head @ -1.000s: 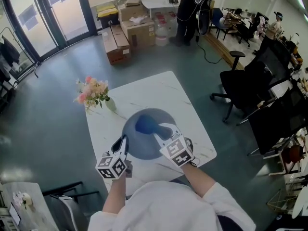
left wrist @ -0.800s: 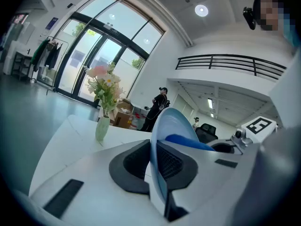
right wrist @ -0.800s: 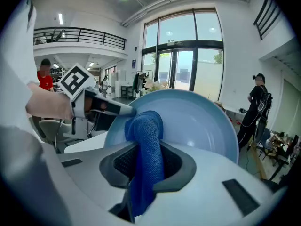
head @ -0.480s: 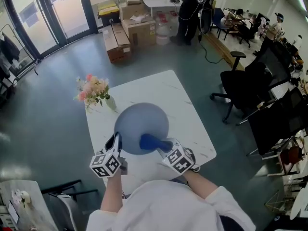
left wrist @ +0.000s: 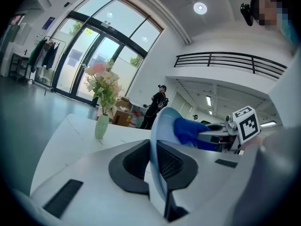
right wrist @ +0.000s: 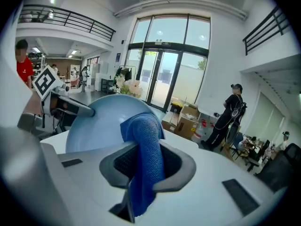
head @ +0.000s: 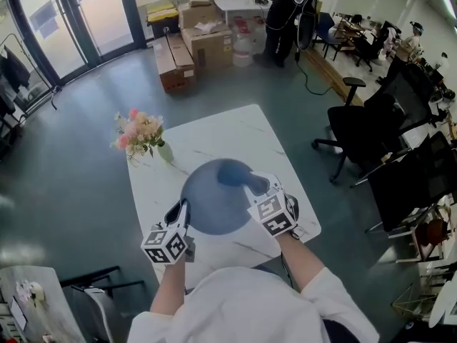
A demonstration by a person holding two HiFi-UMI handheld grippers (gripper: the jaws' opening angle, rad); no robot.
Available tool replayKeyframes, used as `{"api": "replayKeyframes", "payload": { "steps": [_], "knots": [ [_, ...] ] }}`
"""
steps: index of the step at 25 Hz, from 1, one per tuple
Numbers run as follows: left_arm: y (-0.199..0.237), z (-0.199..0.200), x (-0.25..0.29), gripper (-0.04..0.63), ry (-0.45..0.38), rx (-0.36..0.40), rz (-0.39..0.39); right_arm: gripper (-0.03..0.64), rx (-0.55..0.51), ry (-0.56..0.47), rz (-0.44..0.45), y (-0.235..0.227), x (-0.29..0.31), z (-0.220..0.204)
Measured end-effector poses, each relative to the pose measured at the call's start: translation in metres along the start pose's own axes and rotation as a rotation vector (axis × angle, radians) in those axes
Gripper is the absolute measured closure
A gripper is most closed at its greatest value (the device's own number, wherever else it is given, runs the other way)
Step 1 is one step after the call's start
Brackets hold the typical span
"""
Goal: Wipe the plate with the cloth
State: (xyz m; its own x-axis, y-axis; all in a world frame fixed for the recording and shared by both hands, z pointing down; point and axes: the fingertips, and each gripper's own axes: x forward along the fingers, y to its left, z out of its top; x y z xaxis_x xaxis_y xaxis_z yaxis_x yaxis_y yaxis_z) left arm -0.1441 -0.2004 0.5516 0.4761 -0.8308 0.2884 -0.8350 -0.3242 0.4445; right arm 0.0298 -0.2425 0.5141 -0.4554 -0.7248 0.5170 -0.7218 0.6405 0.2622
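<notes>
A pale blue plate (head: 211,206) is held up over the white table (head: 235,138). My left gripper (head: 180,213) is shut on the plate's near-left rim; in the left gripper view the plate (left wrist: 159,126) stands edge-on between the jaws of that gripper (left wrist: 153,163). My right gripper (head: 253,186) is shut on a blue cloth (head: 232,172), which is pressed on the plate's far right part. The right gripper view shows the cloth (right wrist: 145,145) draped between the jaws of the right gripper (right wrist: 146,166), with the plate (right wrist: 96,121) behind it.
A vase of pink flowers (head: 141,138) stands at the table's far left corner. Cardboard boxes (head: 193,38) and a standing person (head: 285,9) are on the floor beyond. Black office chairs (head: 364,131) stand to the right.
My right gripper swept the cloth from the plate's middle toward its near edge, then back up to its far right part. The plate and left gripper shifted slightly left and back.
</notes>
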Motion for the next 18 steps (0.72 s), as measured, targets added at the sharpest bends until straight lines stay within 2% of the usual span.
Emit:
{"api": "replayKeyframes", "payload": {
  "steps": [4,7,10,14,16,18],
  "knots": [
    [-0.005,-0.003,0.003,0.552,0.008,-0.005,-0.009,0.523,-0.043,-0.055,0.109,0.042,0.01,0.032],
    [-0.002,0.003,0.002,0.552,-0.005,-0.01,0.001,0.523,-0.075,-0.05,0.23,0.091,0.016,0.033],
    [0.009,0.01,-0.002,0.551,-0.028,-0.024,0.028,0.524,-0.101,-0.012,0.327,0.128,0.016,0.018],
    [0.029,0.019,-0.009,0.551,-0.063,-0.061,0.062,0.525,-0.129,0.077,0.414,0.155,0.014,-0.014],
    [0.036,0.023,-0.012,0.551,-0.072,-0.066,0.077,0.525,-0.138,0.136,0.428,0.157,0.012,-0.035],
    [0.041,0.023,-0.016,0.552,-0.066,-0.055,0.089,0.525,-0.141,0.196,0.402,0.146,0.01,-0.056]
  ]
}}
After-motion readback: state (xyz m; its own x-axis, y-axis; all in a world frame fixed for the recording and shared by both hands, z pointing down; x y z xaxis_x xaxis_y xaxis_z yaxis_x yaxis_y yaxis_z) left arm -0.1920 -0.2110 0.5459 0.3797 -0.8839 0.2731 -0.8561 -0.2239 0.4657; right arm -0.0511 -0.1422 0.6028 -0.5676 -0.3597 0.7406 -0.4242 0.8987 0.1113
